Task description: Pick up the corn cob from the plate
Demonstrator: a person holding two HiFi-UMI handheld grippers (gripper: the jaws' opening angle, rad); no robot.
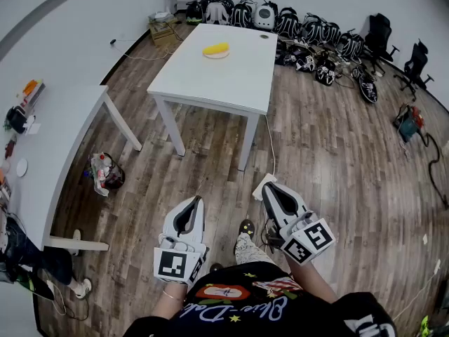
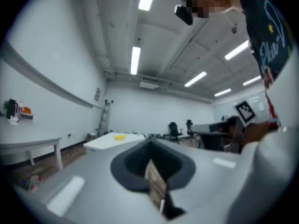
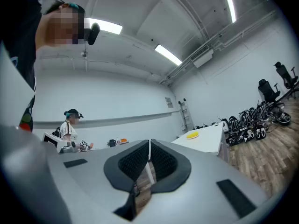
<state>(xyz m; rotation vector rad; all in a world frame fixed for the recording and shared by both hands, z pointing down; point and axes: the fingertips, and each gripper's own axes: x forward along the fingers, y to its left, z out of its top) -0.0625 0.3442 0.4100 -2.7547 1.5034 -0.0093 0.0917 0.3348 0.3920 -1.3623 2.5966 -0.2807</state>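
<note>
Corn cob [image 1: 215, 48] lay well ahead of both grippers, on a plate [image 1: 216, 56] at the far end of a white table [image 1: 224, 83]. It also showed as a small yellow spot far beyond the jaws in the left gripper view [image 2: 120, 136] and the right gripper view [image 3: 192, 135].

Handling, judged: light, stiff, rounded and bumpy, likely to roll on the plate. Best taken across the middle, jaws square to its long axis. Moderate squeeze, since kernels could dent if it was real corn. Real or toy could not be told from here.

Plate held only the cob, as far as could be seen; rim barely visible at this range.

Left gripper [image 1: 196, 201] was held level near the person's body, jaws together, nothing between them [image 2: 149, 146]. Right gripper [image 1: 269, 187] the same, jaws fully closed and empty [image 3: 149, 141]. Neither was near the table; the pick had not begun.

Floor bag [image 1: 105, 173], left of the left gripper, held mixed items too small to name. Box [image 1: 163, 28] sat past the table's far left corner, contents unclear.
</note>
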